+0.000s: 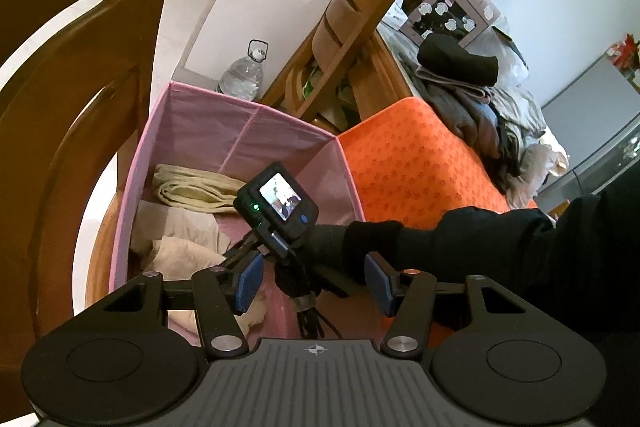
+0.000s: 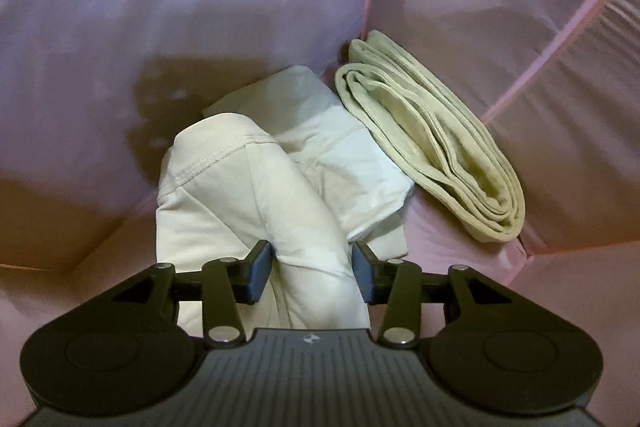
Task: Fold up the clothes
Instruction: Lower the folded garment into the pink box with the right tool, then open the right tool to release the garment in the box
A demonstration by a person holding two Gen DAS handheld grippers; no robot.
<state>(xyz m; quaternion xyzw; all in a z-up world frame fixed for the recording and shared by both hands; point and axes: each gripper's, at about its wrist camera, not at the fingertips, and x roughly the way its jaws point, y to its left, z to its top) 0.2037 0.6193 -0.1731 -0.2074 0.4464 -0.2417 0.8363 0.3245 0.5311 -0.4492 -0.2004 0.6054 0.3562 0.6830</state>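
Observation:
A pink fabric bin (image 1: 256,131) stands beside the orange mat (image 1: 408,167). Inside the pink bin (image 2: 200,7) my right gripper (image 2: 312,267) is shut on a thick cream folded garment (image 2: 248,195), which fills the gap between its blue pads and rests on the bin floor. A white folded garment (image 2: 340,147) lies behind it, and a pale yellow folded one (image 2: 432,147) leans against the right wall. My left gripper (image 1: 315,283) hovers open above the bin's near edge, holding nothing. In the left wrist view the right gripper's camera (image 1: 280,203) and a black-gloved hand (image 1: 360,239) reach into the bin.
A pile of unfolded grey and dark clothes (image 1: 480,107) lies at the far end of the mat. A wooden chair (image 1: 80,67) curves close on the left. Behind the bin stand a water bottle (image 1: 244,71), another wooden chair (image 1: 348,19) and a box (image 1: 452,7).

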